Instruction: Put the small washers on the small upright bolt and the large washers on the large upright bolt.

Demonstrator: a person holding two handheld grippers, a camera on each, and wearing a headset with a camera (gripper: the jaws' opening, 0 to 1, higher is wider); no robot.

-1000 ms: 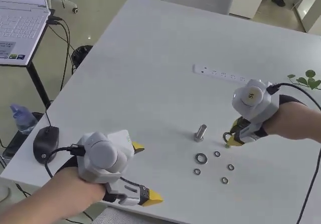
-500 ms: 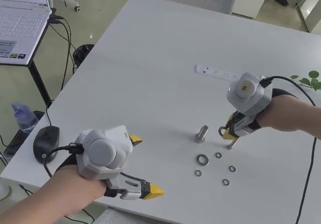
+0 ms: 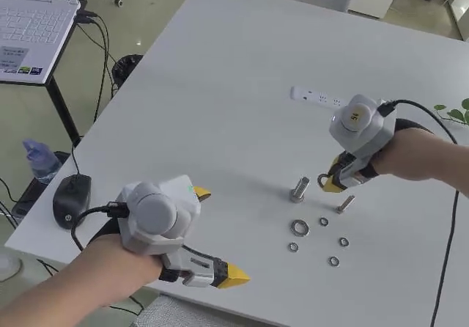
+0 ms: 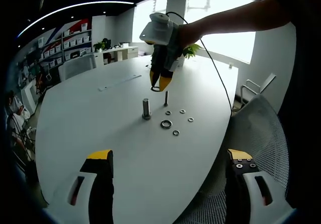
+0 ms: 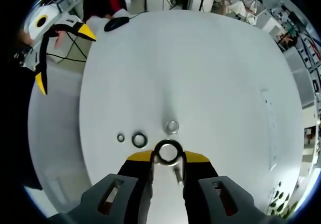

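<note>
The large bolt (image 3: 300, 189) (image 4: 146, 108) (image 5: 172, 127) stands upright on the white table (image 3: 220, 107). The small bolt (image 3: 345, 204) (image 4: 166, 98) stands just right of it. My right gripper (image 3: 328, 183) (image 5: 168, 156) is shut on a large washer (image 3: 322, 180) (image 5: 168, 152) (image 4: 157, 88), held just above and beside the large bolt. Another large washer (image 3: 299, 228) (image 5: 139, 139) (image 4: 166, 124) and several small washers (image 3: 323, 221) (image 4: 182, 111) lie flat in front of the bolts. My left gripper (image 3: 220, 233) (image 4: 169, 156) is open at the table's near edge, holding nothing.
A white power strip (image 3: 315, 97) lies behind the bolts. Off the table's left side are a laptop (image 3: 37, 26), a mouse (image 3: 71, 201) and a water bottle (image 3: 40, 162). Plant leaves (image 3: 458, 111) show at the right edge.
My right gripper, with the large washer in it, has risen and moved left from the small bolt toward the large bolt. The left gripper has stayed in place.
</note>
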